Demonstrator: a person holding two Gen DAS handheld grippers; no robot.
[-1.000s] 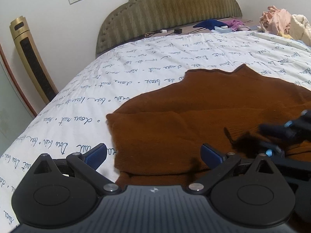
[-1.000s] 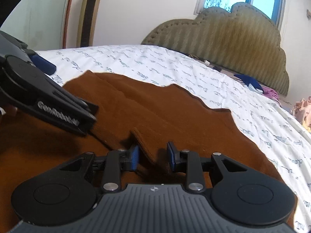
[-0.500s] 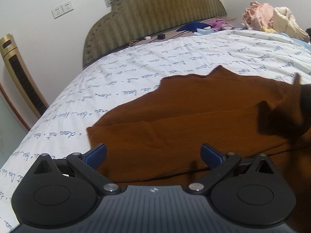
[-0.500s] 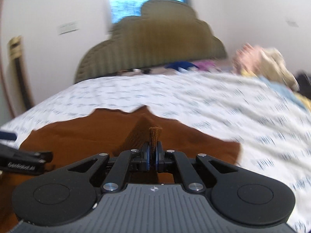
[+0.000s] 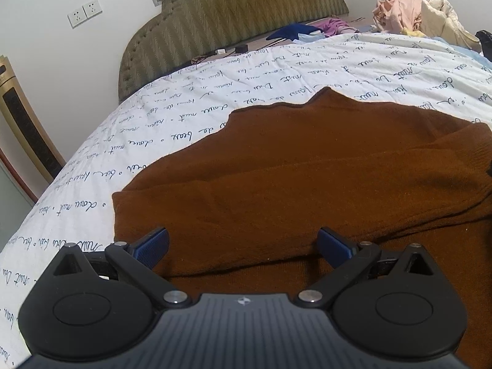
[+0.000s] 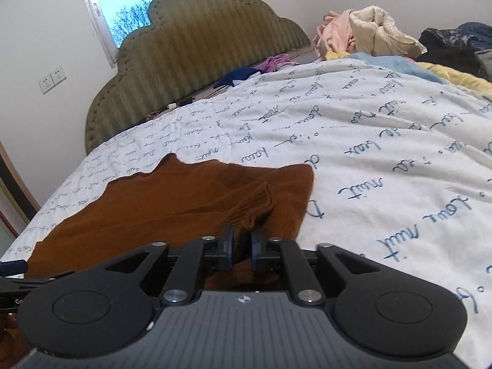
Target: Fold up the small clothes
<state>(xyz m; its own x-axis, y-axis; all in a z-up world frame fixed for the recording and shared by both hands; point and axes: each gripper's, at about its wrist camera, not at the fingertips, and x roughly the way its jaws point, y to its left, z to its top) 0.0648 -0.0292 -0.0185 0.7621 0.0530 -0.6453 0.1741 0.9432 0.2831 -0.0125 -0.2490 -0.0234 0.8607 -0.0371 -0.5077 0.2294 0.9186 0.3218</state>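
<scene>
A brown knit sweater [image 5: 307,166] lies spread on the bed's white script-printed quilt [image 5: 215,92]. My left gripper [image 5: 243,249] is open and empty, low over the sweater's near left part, with a folded sleeve running across in front of it. My right gripper [image 6: 241,247] is shut on the ribbed cuff of the brown sleeve [image 6: 252,206], holding it over the sweater's right side [image 6: 172,196]. The left gripper's edge shows at the far left of the right wrist view [image 6: 12,273].
An olive padded headboard [image 5: 233,9] stands at the bed's far end. A pile of pink and cream clothes [image 6: 363,30] and dark clothes [image 6: 452,43] sit at the far right. Blue and purple garments [image 5: 307,29] lie near the headboard. A gold tower unit [image 5: 21,120] stands left.
My right gripper closed on the sleeve cuff and carried it right across the sweater. My left gripper stayed open and shifted slightly; the right gripper left its view.
</scene>
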